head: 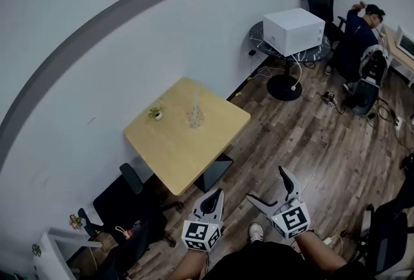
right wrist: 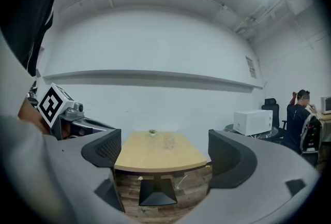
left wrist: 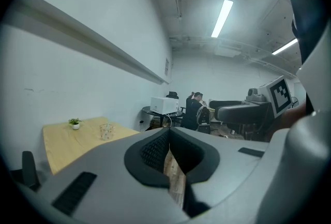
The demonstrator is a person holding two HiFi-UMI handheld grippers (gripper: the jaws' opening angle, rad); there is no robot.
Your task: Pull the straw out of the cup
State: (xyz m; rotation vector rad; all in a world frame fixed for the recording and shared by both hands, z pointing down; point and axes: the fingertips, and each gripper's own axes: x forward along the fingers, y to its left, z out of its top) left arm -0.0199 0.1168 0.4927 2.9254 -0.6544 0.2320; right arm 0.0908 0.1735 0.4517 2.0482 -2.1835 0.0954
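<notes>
A clear glass cup stands near the middle of the light wooden table, with a thin pale straw upright in it. Both grippers hang over the floor well short of the table's near edge, far from the cup. My left gripper is shut and empty; in the left gripper view the cup sits far off to the left. My right gripper is wide open with nothing between its fingers. In the right gripper view it faces the table, the cup straight ahead.
A small potted plant stands left of the cup. Black chairs sit at the table's near left. Back right are a white box on a round dark table and a seated person. Wooden floor spreads to the right.
</notes>
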